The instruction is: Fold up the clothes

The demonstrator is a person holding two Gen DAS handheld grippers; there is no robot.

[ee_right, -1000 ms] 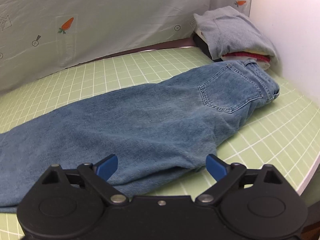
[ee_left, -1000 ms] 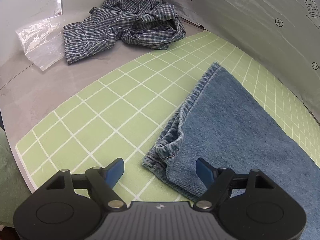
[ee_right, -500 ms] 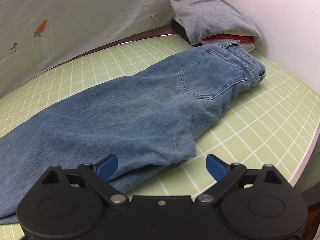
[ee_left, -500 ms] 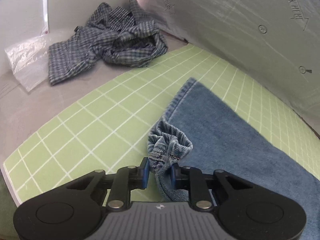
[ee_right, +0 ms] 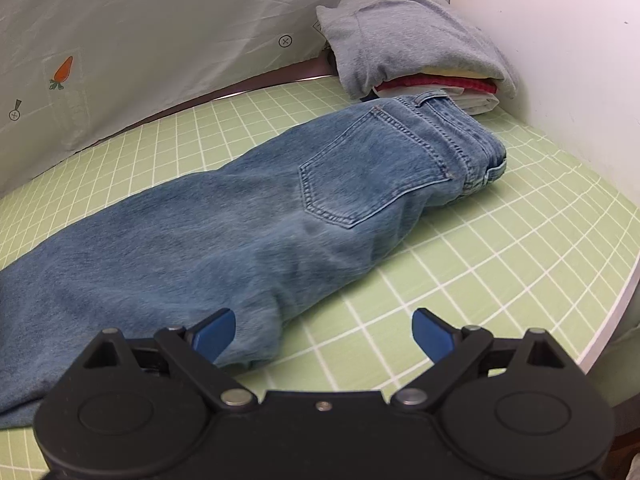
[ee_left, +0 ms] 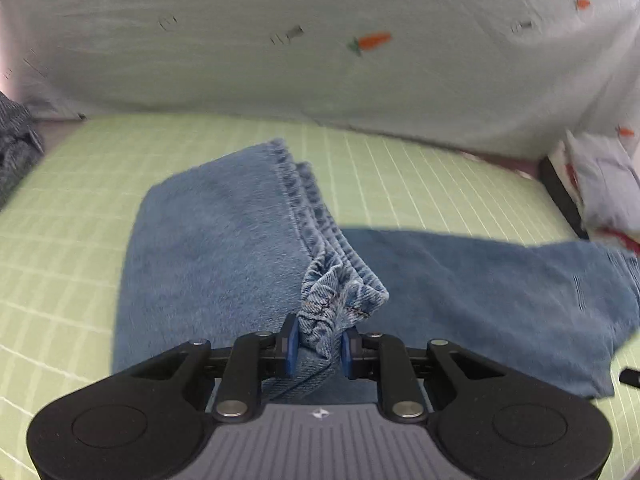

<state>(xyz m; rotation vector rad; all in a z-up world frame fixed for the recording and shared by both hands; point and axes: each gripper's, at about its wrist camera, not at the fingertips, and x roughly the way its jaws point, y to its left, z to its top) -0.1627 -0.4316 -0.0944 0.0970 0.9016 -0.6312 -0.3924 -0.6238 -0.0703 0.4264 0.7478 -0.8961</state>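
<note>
Blue jeans lie lengthwise on the green grid mat, waistband at the far right, back pocket up. My left gripper is shut on the bunched hem of the jeans leg and holds it lifted, so the leg end is doubled back over the rest of the jeans. My right gripper stands open at the near edge of the jeans around the thigh; its left finger is over the denim and its right finger over bare mat, gripping nothing.
A stack of folded clothes topped by a grey garment sits at the back right corner. A plaid shirt lies at the left edge. A carrot-print cloth hangs behind. The table edge runs along the right.
My left gripper closed on the jeans hem, then lifted it and carried it across, rolling, folding the leg back. My right gripper slid toward the waistband end and stayed open.
</note>
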